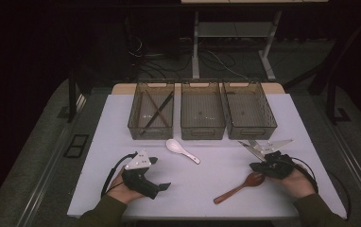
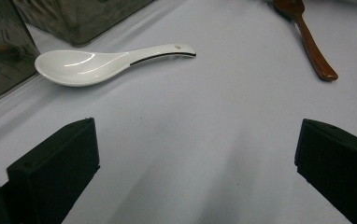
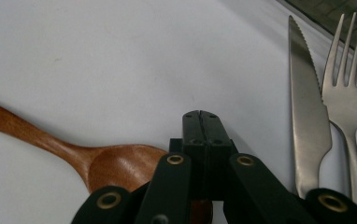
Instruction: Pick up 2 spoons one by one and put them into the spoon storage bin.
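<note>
Wooden spoon under right hand-held gripper

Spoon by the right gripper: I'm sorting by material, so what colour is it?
Reddish-brown, like wood. The spoon shows best in the right gripper view.

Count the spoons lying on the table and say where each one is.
2. A white ceramic spoon lies before the middle bin; a wooden spoon lies near the front edge, its bowl beside the right hand-held gripper. The bins' contents are hard to see.
</note>
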Motion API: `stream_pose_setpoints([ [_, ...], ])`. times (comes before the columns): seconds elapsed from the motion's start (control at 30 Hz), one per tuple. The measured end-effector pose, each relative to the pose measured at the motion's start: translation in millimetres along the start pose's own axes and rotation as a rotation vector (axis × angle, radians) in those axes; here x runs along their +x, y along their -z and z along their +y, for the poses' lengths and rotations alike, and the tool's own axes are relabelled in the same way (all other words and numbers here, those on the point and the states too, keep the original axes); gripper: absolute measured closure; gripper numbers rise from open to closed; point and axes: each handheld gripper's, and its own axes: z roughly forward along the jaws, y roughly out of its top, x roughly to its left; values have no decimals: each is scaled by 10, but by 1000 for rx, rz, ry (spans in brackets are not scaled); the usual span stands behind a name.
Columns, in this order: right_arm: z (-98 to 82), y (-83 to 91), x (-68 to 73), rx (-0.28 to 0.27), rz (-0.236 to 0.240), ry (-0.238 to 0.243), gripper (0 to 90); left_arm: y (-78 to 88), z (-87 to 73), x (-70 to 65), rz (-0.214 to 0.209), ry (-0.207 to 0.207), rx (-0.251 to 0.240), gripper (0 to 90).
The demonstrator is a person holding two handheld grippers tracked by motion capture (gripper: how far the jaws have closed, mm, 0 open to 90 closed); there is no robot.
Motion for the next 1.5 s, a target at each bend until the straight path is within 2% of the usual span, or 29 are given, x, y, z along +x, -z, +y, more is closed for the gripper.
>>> stream_pose_setpoints([
  [0.53, -244, 193, -3, 10, -16, -10, 899, 0, 2, -3, 2, -2, 3, 0],
  [0.67, -302, 240, 17, 3, -23, -13, 899, -5, 2, -5, 1, -3, 6, 0],
  [0.77, -306, 291, 0, -22, -23, -29, 897, -3, 3, -9, 3, -5, 5, 0],
  [0.83, -300, 342, -18, -57, -16, -47, 850, 2, 5, -7, 4, -7, 5, 0],
  [0.9, -305, 378, -13, -84, 12, -63, 755, 0, 3, -3, 3, -7, 8, 0],
  [1.03, -337, 388, 33, -93, 45, -67, 606, -3, 3, -8, 3, -5, 7, 0],
  [1.3, -357, 258, 112, -19, 84, -36, 502, -3, 5, -12, 6, -7, 10, 0],
  [1.5, -370, 210, 135, 20, 96, -1, 500, -7, 4, -13, 4, -9, 12, 0],
])
